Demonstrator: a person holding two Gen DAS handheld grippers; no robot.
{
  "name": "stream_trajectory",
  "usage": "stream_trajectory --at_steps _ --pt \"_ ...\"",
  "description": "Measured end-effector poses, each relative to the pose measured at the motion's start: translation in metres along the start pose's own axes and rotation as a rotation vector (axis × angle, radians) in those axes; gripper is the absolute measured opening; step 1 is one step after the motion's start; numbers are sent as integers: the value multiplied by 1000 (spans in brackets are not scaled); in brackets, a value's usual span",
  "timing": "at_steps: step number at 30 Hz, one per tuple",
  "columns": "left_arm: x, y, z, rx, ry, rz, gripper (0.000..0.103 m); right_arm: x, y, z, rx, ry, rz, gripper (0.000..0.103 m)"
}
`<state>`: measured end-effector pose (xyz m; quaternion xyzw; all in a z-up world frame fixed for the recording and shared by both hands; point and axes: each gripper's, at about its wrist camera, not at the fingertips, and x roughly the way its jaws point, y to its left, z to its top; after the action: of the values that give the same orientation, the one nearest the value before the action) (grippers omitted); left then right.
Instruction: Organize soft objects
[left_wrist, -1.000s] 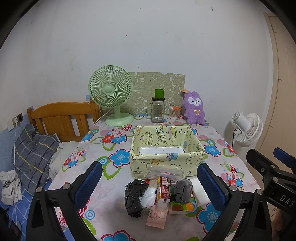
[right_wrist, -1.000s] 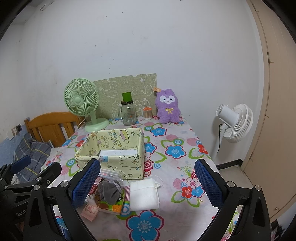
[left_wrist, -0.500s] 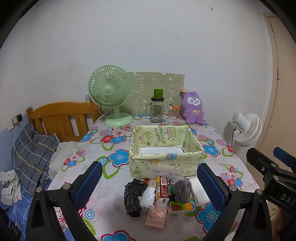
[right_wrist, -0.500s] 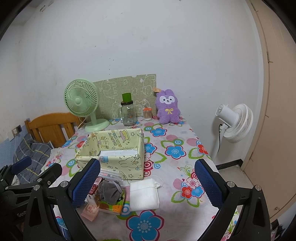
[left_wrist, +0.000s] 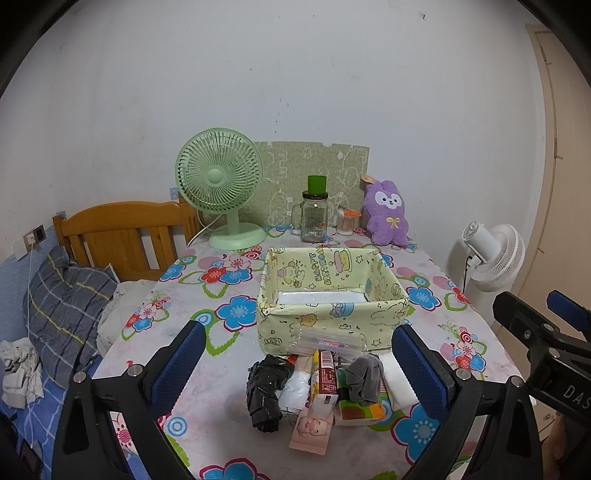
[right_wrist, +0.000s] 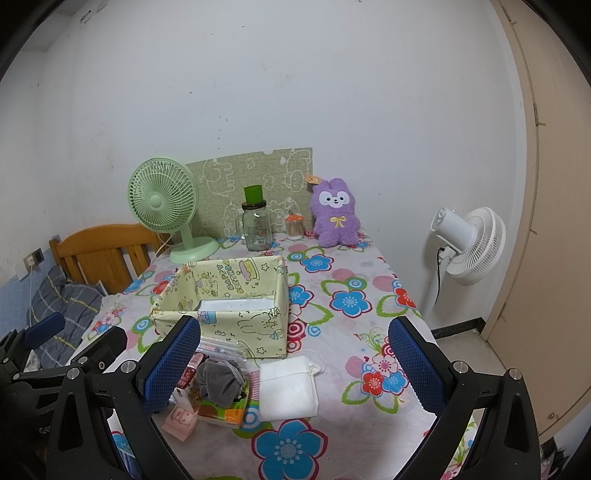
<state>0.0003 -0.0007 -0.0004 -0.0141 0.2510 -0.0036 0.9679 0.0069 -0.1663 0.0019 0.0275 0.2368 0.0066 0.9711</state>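
Note:
A pale yellow cartoon-print fabric box (left_wrist: 332, 325) (right_wrist: 251, 328) stands mid-table with a white sheet on its floor. In front of it lies a pile: a black crumpled bag (left_wrist: 264, 395), a grey sock (left_wrist: 364, 376) (right_wrist: 218, 380), a white folded cloth (right_wrist: 288, 391) (left_wrist: 397, 384), a red carton (left_wrist: 327, 376), an orange-green tissue pack (left_wrist: 360, 410), a pink packet (left_wrist: 310, 428) and a clear zip bag (left_wrist: 325, 341). My left gripper (left_wrist: 297, 332) hovers open above the pile, holding nothing. My right gripper (right_wrist: 293, 325) is open and empty over the white cloth.
At the table's back stand a green desk fan (left_wrist: 221, 184), a glass jar with a green lid (left_wrist: 314, 218), a small orange-lidded pot (left_wrist: 347, 223) and a purple plush bunny (left_wrist: 386, 214). A wooden headboard (left_wrist: 122, 229) and bedding lie left. A white floor fan (right_wrist: 469, 243) stands right.

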Motion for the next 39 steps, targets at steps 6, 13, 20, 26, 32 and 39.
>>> stream_trajectory --at_steps 6,13,20,26,32,39 --pt "8 -1 -3 3 20 -10 96 3 1 -1 -2 13 5 100" --pt "24 -9 -8 18 55 -24 95 19 1 -4 -7 46 15 95" --pt "40 -11 -14 18 96 -19 91 35 1 -9 0 80 29 93" --pt "53 -10 -21 27 130 -9 87 49 4 -15 2 116 50 92" --pt "69 -2 -27 15 171 2 85 67 12 -22 4 158 76 92" --pt "86 8 -36 -1 219 7 78 88 24 -30 -2 208 103 92"
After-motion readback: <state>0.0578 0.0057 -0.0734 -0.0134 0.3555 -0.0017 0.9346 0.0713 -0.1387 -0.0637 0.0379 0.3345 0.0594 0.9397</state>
